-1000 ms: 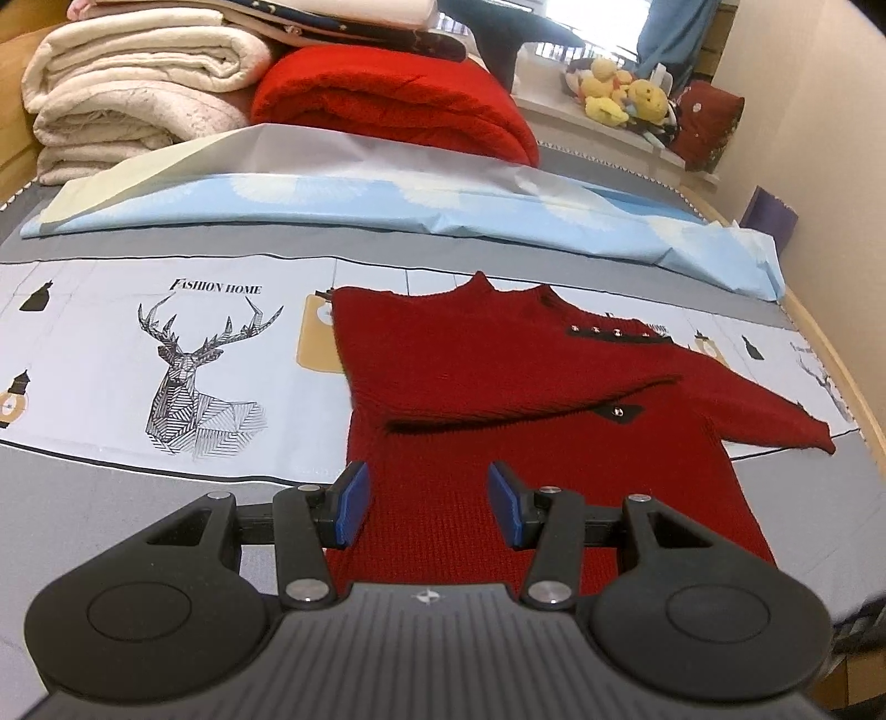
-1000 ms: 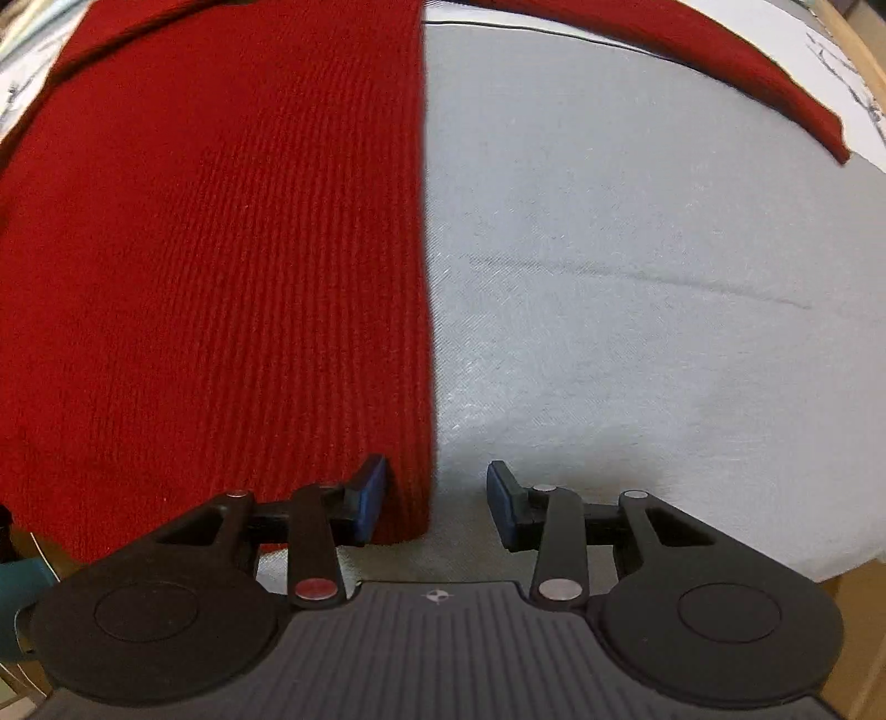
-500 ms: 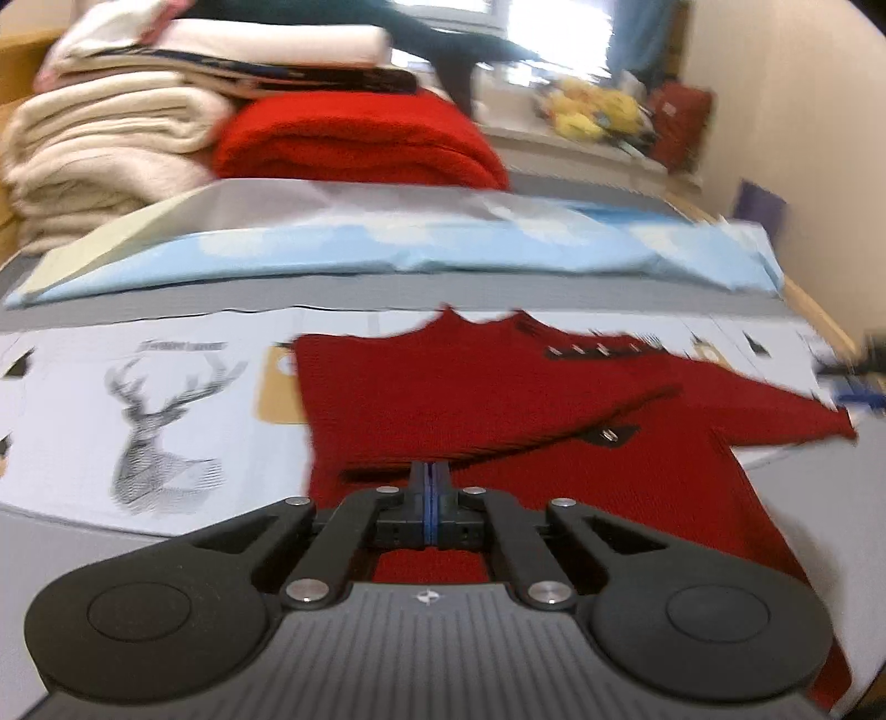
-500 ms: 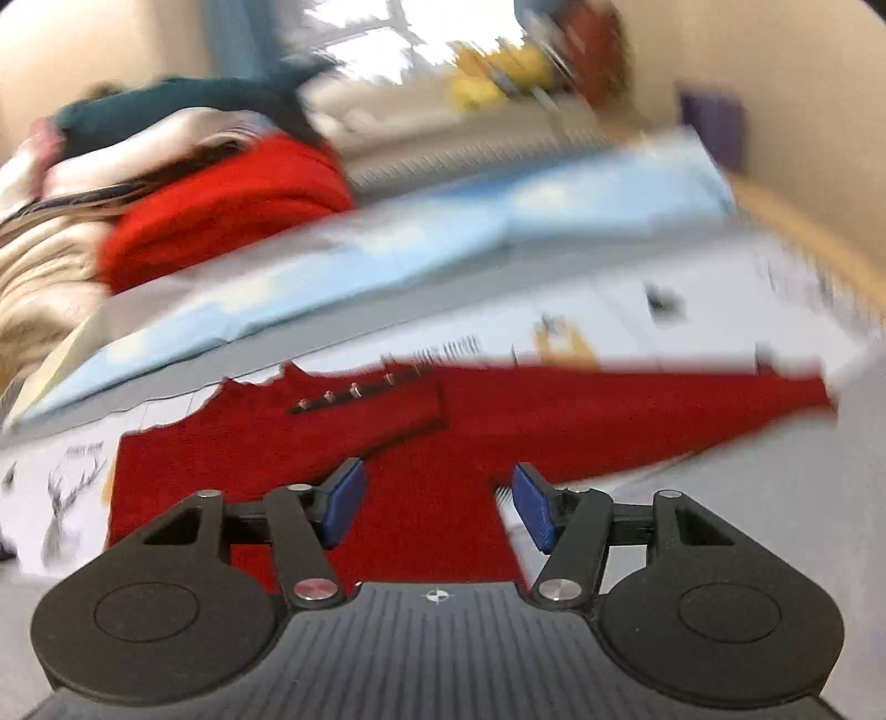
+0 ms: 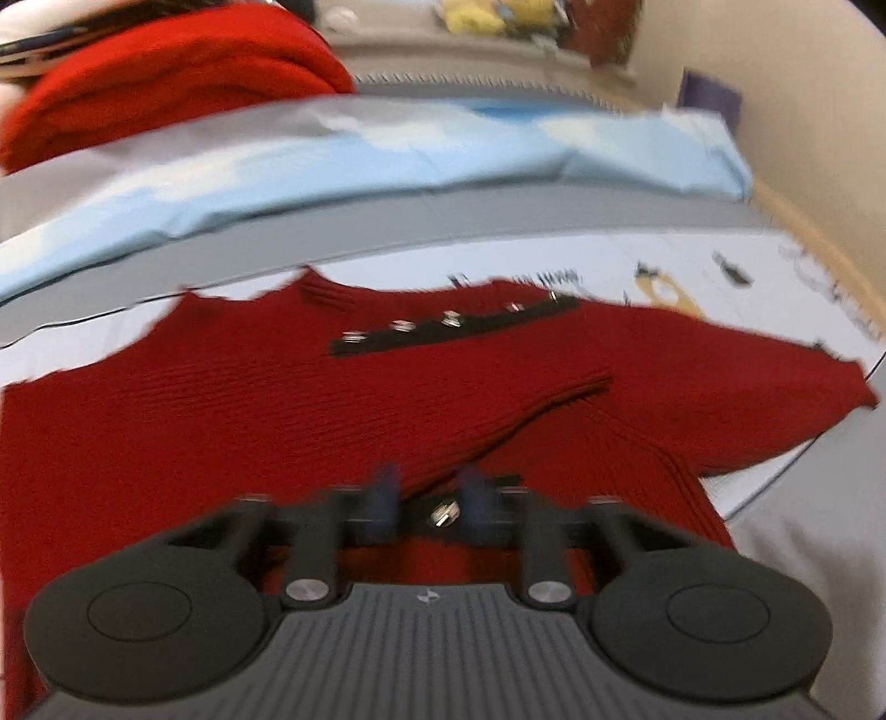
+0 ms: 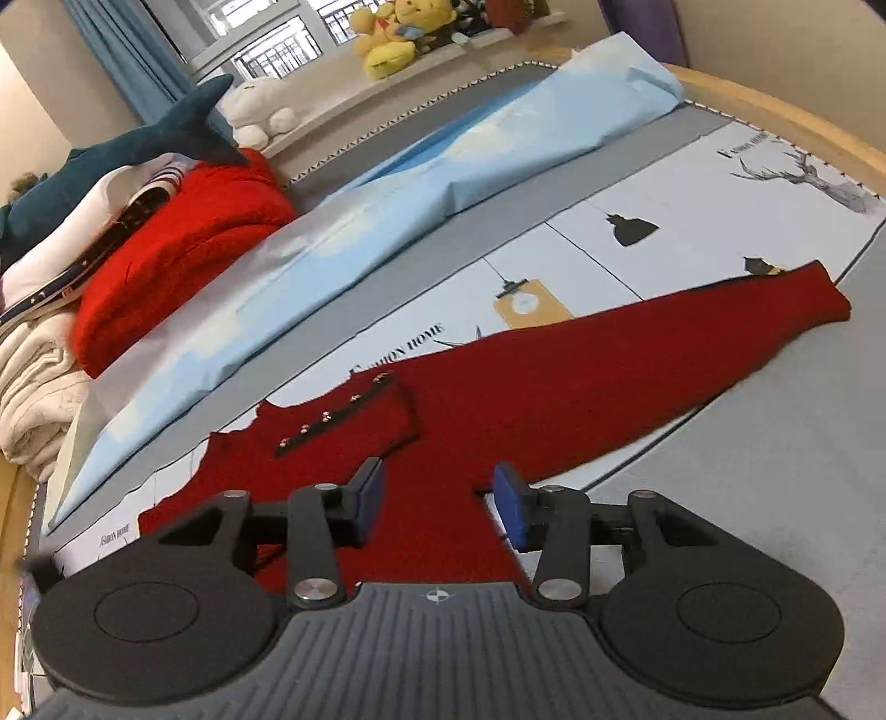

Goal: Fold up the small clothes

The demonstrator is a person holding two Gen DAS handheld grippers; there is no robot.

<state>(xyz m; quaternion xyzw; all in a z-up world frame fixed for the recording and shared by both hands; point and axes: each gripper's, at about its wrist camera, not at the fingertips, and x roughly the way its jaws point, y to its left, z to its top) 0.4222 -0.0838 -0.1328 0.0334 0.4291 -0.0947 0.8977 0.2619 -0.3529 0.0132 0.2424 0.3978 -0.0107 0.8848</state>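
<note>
A dark red knitted sweater [image 5: 232, 421] lies flat on the bed, with one sleeve folded across its chest and the other sleeve [image 6: 653, 354] stretched out to the right. A black strip with metal studs [image 5: 454, 321] runs along its shoulder. My left gripper [image 5: 426, 498] hovers low over the sweater's middle, blurred, with its jaws partly open and a small metal stud showing between them. My right gripper [image 6: 437, 498] is open and empty above the sweater's right side, near the armpit.
A folded light blue sheet [image 6: 387, 221] lies across the bed behind the sweater. A red blanket [image 6: 177, 243], white quilts [image 6: 33, 399] and a shark plush [image 6: 111, 155] are stacked at the back left. Plush toys [image 6: 387, 39] sit on the windowsill. The wooden bed edge [image 6: 775, 111] runs along the right.
My left gripper shut half a second ago and now stands partly open, closer to the sweater's chest. My right gripper rose from the hem and now looks over the whole sweater, still open.
</note>
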